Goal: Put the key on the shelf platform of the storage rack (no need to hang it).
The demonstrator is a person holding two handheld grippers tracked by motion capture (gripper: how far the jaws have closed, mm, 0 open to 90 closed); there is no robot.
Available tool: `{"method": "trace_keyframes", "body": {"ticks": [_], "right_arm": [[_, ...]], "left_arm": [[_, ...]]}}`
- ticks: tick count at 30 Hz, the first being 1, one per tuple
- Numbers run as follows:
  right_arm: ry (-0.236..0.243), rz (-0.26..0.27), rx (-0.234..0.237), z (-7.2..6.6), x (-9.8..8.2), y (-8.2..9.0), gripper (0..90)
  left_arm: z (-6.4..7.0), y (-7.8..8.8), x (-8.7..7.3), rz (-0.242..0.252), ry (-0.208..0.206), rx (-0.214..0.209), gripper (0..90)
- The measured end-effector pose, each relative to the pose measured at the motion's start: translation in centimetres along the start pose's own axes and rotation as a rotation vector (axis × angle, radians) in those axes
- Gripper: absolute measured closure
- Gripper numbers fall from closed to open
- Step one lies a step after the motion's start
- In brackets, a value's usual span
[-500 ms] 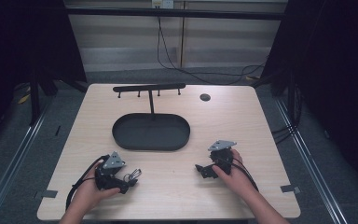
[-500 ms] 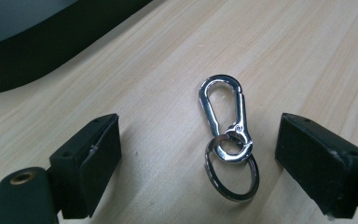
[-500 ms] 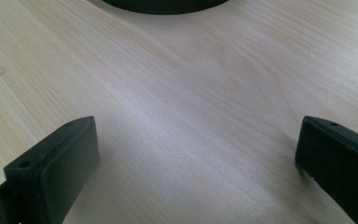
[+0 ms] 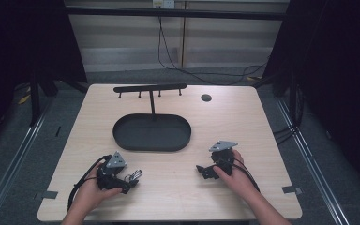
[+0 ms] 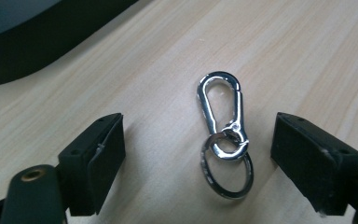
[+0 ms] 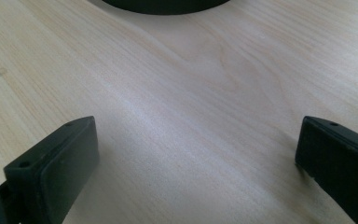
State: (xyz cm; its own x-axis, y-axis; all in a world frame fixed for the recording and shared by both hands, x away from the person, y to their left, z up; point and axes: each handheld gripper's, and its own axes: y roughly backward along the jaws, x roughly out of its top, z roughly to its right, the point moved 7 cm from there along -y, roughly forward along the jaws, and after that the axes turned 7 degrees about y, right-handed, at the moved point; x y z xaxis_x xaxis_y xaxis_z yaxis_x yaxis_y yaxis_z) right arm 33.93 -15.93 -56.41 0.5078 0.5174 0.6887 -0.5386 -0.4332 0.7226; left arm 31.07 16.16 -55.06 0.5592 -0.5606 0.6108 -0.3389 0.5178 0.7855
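Clearly little of the work is done yet. The carabiner clip [image 5: 221, 105], joined to a split ring [image 5: 226, 170], lies flat on the bare wood of the worktop [image 4: 178, 187] near its front edge, toward the front left corner. The left tongs [image 5: 196, 158] straddle it with jaws standing wide apart, one pad on each side and neither touching the metal; seen from the high view, the left tongs [image 4: 130, 180] point toward the glinting clip [image 4: 135, 176] just ahead of them. So the grasp has been lined up but not made.

The right tongs [image 4: 201, 169] rest low over the worktop nearer the front right corner, jaws likewise apart with nothing between them but wood grain.

Beyond both, around the middle of the worktop, sits the black oval tray [image 4: 122, 136], with nothing in it, with a rack of small hooks [image 4: 150, 88] rising behind it toward the back edge; no hook carries anything.

My reading is that the clip is meant for that rack or tray, so what remains is closing on it, lifting it and carrying it there.
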Motion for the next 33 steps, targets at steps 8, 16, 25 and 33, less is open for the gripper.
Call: {"method": "trace_keyframes", "body": {"ticks": [8, 16, 25, 33], "right_arm": [[0.000, 0.000, 0.000, 0.0, 0.0, 0.0, 0.0], [0.000, 0.000, 0.000, 0.0, 0.0, 0.0, 0.0], [0.001, 0.001, 0.001, 0.0, 0.0, 0.0, 0.0], [0.001, 0.001, 0.001, 0.0, 0.1, 0.0, 0.0]], "left_arm": [[0.3, 0.6, 0.2, -0.104, 0.041, -0.007, 24.2], [0.1, 1.0, 0.4, -0.155, 0.096, -0.016, 30.2], [0.0, 1.3, 1.2, -0.193, 0.133, -0.029, 38.2], [0.4, 0.9, 1.7, -0.244, 0.126, -0.026, 42.9]]}}
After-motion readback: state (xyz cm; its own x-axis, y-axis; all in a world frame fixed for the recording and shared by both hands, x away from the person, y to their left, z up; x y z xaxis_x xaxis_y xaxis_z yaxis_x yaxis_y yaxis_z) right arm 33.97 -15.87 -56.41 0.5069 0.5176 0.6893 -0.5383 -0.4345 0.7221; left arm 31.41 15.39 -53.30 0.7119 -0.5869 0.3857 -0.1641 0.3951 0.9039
